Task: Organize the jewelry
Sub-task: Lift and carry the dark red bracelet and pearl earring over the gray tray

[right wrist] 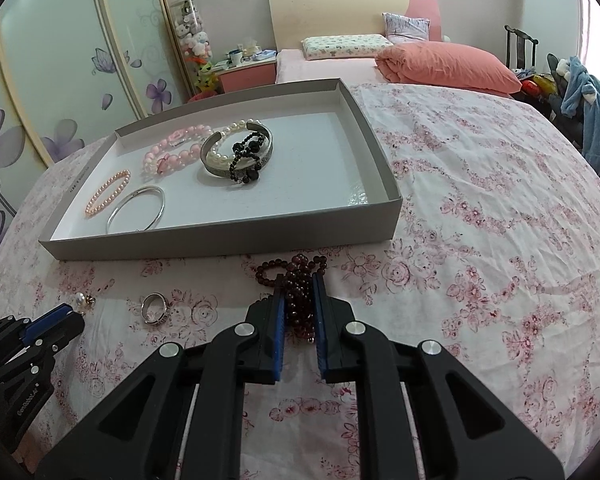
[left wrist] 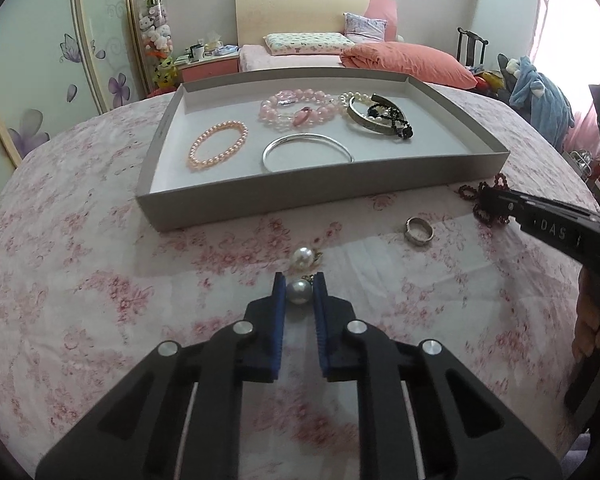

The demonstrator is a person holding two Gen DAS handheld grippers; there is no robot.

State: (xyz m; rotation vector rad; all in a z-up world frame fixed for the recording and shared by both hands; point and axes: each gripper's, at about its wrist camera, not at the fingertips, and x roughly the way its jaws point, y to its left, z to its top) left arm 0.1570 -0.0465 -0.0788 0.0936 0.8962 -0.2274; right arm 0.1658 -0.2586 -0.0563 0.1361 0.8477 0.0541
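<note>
My left gripper (left wrist: 299, 285) is shut on a grey pearl earring (left wrist: 299, 292) on the floral cloth; a white pearl earring (left wrist: 302, 257) lies just beyond it. My right gripper (right wrist: 299, 285) is shut on a dark red bead bracelet (right wrist: 298, 280) in front of the grey tray (right wrist: 228, 236). The tray (left wrist: 320, 196) holds a peach bead bracelet (left wrist: 217, 146), a silver bangle (left wrist: 306, 150), a pink bead bracelet (left wrist: 300, 110), and a metal cuff with white pearls and black beads (left wrist: 380, 120). A silver ring (left wrist: 419, 231) lies between the grippers, also in the right wrist view (right wrist: 155, 307).
The round table has a pink floral cloth (right wrist: 480, 240). The right gripper's body (left wrist: 560, 232) reaches in from the right in the left wrist view; the left gripper's body (right wrist: 24, 344) shows at lower left in the right wrist view. A bed (left wrist: 340, 56) and wardrobe stand behind.
</note>
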